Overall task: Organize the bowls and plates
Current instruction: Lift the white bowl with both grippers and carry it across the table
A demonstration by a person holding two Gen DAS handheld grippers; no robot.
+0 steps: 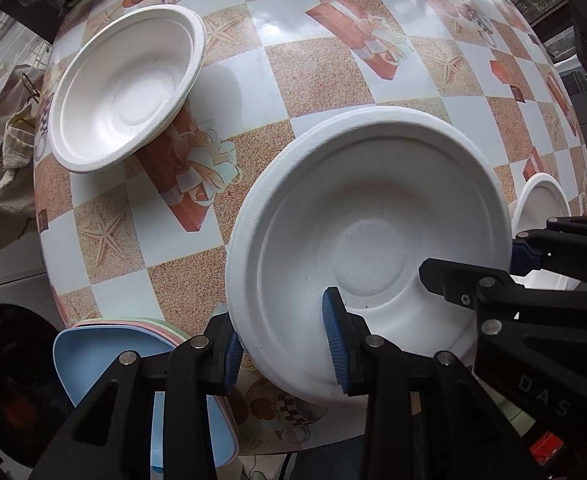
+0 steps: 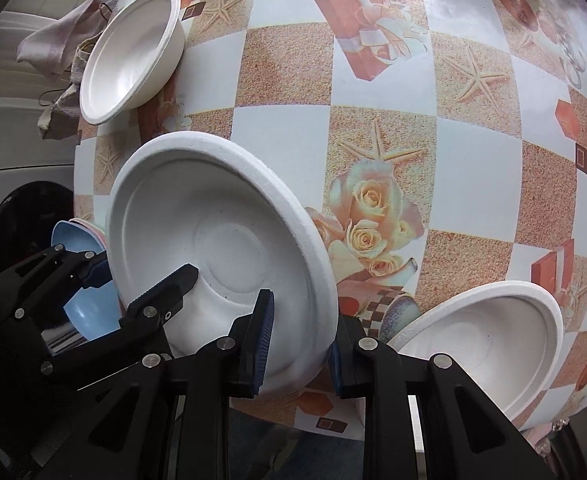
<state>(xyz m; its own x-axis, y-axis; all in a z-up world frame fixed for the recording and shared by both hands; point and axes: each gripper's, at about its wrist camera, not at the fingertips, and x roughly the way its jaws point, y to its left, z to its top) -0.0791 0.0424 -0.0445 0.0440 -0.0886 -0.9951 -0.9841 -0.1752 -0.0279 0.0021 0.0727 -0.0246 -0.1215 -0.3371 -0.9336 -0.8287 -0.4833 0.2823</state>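
A white paper bowl (image 1: pixel 373 236) (image 2: pixel 221 236) is held between both grippers above the table's near edge. My left gripper (image 1: pixel 285 344) straddles its left rim, one finger inside, one outside. My right gripper (image 2: pixel 299 344) straddles its right rim the same way; it also shows in the left wrist view (image 1: pixel 505 256). The left gripper shows in the right wrist view (image 2: pixel 141 276). A second white bowl (image 1: pixel 129 84) (image 2: pixel 133 56) sits at the far left. A third white bowl (image 2: pixel 481 340) (image 1: pixel 541 196) sits near the right edge.
A stack of pastel plates with a blue one on top (image 1: pixel 105 344) (image 2: pixel 81 312) sits at the near left edge. The patterned tablecloth (image 1: pixel 313 72) covers the table. A crumpled cloth (image 1: pixel 1 152) (image 2: pixel 57 48) hangs beyond the left edge.
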